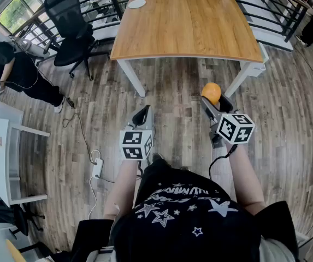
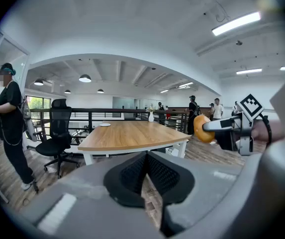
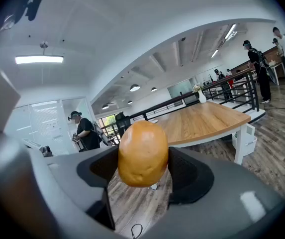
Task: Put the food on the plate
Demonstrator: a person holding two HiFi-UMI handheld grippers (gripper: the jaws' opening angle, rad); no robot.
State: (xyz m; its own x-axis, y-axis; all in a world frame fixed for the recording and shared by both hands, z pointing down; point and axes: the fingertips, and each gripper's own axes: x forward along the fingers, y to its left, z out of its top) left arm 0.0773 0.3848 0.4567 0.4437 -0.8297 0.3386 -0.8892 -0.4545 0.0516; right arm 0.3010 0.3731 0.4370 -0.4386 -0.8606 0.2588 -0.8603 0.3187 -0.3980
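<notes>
Standing before a wooden table (image 1: 189, 26), we hold a gripper in each hand above a plank floor (image 1: 183, 91). The right gripper (image 1: 213, 99) has its jaws set wide around the food (image 3: 143, 153), a rounded golden-orange lump, perhaps a potato, though we cannot be sure. Both pads press its sides, and it sits upright between them, above the floor and short of the table's near edge. The left gripper (image 2: 146, 158) is beside it, to its left, with its jaws brought together at the tips and nothing between them. The plate (image 1: 137, 4), small and white, lies at the table's far left corner, well apart from the food. A black office chair (image 1: 69, 29) stands to the left of the table, and a person (image 1: 14, 70) in dark clothes stands farther left. Black railings (image 1: 276, 10) run behind the table.
</notes>
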